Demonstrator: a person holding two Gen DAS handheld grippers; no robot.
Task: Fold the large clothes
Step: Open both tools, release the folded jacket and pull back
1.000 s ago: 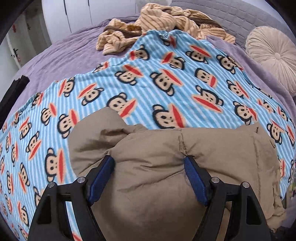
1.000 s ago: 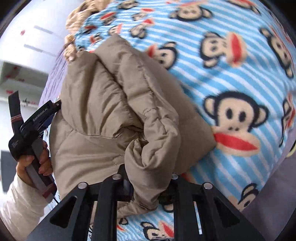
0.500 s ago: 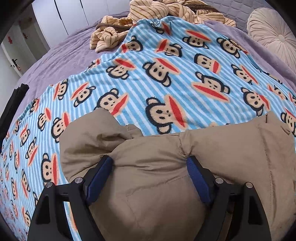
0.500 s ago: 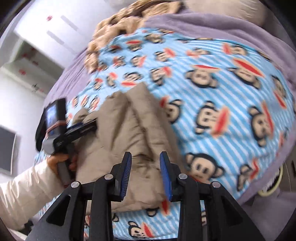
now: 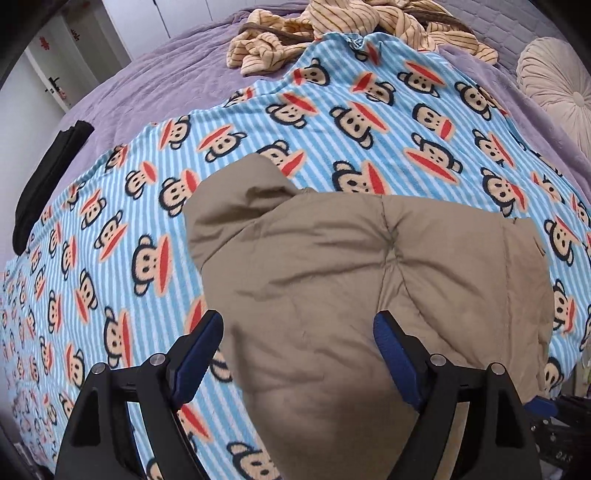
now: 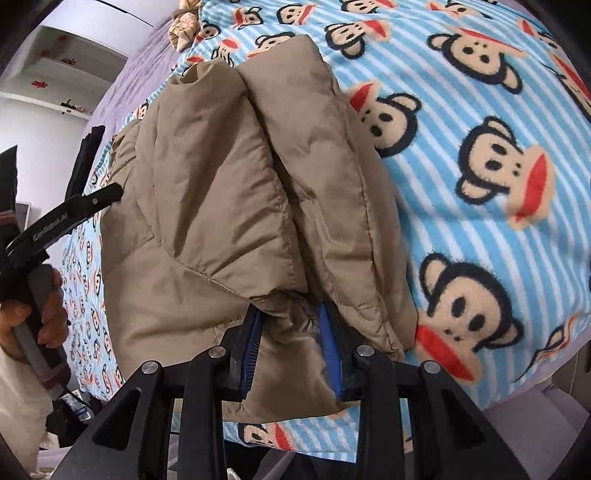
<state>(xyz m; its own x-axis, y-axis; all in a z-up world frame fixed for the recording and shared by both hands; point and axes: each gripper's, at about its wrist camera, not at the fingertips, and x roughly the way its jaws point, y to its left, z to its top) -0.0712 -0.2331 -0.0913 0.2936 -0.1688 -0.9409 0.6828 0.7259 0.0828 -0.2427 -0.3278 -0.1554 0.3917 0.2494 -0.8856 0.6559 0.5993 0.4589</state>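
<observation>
A tan puffy jacket (image 5: 369, 288) lies bunched and folded on a blue striped monkey-print blanket (image 5: 332, 122). My left gripper (image 5: 297, 332) hovers open over the jacket's near part, its blue pads (image 5: 391, 347) wide apart and holding nothing. In the right wrist view the jacket (image 6: 207, 192) shows two thick folds side by side. My right gripper (image 6: 290, 343) is at its near edge, shut on a gathered fold of it. A person's hand (image 6: 40, 310) holds the left gripper's handle at the far left.
The blanket covers a purple bedspread (image 5: 166, 74). A tan striped garment (image 5: 332, 26) is heaped at the bed's far end, and a round cream cushion (image 5: 554, 85) lies at the right. A black strip (image 5: 48, 173) rests at the left edge. White cupboards stand behind.
My left gripper has drawn back, its pads no longer pressed into the jacket. My right gripper let go and lifted, then came back down and closed on the jacket's near edge.
</observation>
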